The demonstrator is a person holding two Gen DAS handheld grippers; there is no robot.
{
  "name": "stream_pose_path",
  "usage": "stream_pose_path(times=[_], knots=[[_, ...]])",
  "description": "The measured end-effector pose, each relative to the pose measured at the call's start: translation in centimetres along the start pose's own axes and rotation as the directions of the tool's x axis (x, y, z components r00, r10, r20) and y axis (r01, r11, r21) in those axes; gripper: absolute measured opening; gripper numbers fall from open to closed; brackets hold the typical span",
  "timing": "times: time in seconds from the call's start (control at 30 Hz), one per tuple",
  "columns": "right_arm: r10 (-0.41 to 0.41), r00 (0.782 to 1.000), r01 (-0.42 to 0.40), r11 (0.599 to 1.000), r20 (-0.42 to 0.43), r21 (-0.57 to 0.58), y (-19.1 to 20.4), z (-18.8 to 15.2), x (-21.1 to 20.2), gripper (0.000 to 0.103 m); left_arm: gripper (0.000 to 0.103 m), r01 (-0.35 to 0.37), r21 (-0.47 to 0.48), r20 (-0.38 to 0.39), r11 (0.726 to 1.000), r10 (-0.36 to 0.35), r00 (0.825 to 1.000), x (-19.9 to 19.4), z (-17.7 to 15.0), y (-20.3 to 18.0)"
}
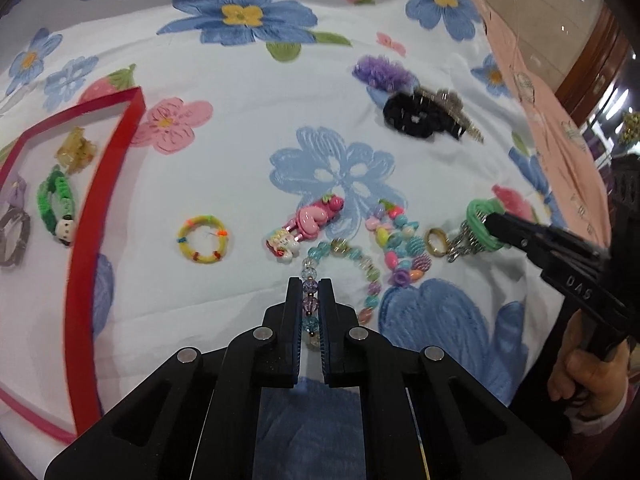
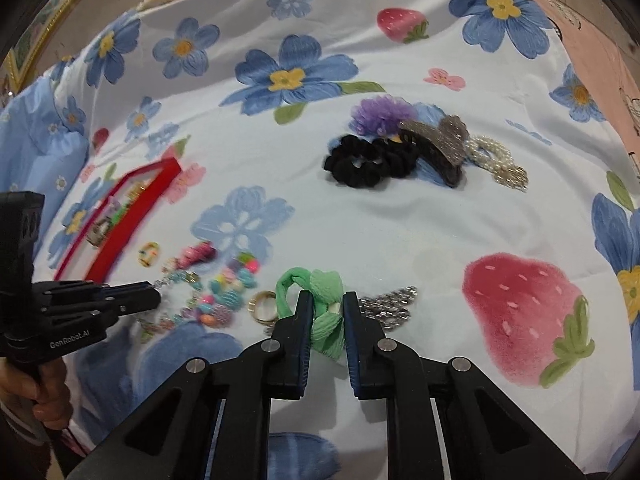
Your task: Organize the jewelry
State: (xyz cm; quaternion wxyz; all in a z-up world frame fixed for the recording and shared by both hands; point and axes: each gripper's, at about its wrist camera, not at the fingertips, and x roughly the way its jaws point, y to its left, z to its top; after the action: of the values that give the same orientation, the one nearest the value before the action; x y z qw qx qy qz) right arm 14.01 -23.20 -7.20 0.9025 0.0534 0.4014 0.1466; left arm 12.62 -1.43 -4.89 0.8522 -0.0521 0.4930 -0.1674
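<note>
My left gripper [image 1: 310, 283] is shut on a pastel beaded bracelet [image 1: 362, 264] that lies in a loop on the flowered cloth. The beads sit pinched between its pads. My right gripper [image 2: 329, 298] is shut on a green fabric hair tie [image 2: 328, 320], beside a gold ring [image 2: 262, 306] and a silver chain piece [image 2: 390, 304]. The left wrist view shows the same right gripper [image 1: 490, 220] at the right, gripping the green tie [image 1: 478, 210]. At the left stands a red tray [image 1: 120, 168] that holds an amber claw clip [image 1: 76, 154] and a green braided tie [image 1: 56, 204].
On the cloth lie a yellow hair ring [image 1: 203, 239], a pink hair clip [image 1: 316, 220] and a bright bead string [image 1: 400, 248]. Farther back are a black scrunchie [image 2: 368, 162], a purple puff [image 2: 380, 114], a grey claw clip [image 2: 440, 140] and a pearl piece [image 2: 496, 156]. A hand holds each gripper handle.
</note>
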Motion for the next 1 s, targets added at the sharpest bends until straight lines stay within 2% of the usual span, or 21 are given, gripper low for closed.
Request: stream_pose_path(times=[0.17, 0.4, 0.7, 1.0], knots=[[0.062, 0.998, -0.062, 0.998, 0.005, 0.004, 1.4, 0.5, -0.5, 0.015, 0.006, 0.011, -0.033, 0.056, 0.999, -0.009, 0.998, -2.7, 0.1, 1.0], [0.151, 0.988, -0.151, 0.988, 0.003, -0.030, 4.8, 1.1, -0.6, 0.015, 0.006, -0.008, -0.062, 0.118, 0.998, 0.016, 0.993, -6.1, 0.1, 2.5], [0.218, 0.976, -0.217, 0.970, -0.010, -0.106, 9.5, 2.3, -0.1, 0.015, 0.006, -0.039, -0.128, 0.181, 0.991, 0.062, 0.981, -9.8, -0.4, 5.9], [0.275, 0.961, -0.278, 0.949, -0.040, -0.148, 13.4, 3.0, 1.2, 0.015, 0.006, -0.072, -0.194, 0.214, 0.978, 0.114, 0.970, -12.1, -0.8, 9.9]])
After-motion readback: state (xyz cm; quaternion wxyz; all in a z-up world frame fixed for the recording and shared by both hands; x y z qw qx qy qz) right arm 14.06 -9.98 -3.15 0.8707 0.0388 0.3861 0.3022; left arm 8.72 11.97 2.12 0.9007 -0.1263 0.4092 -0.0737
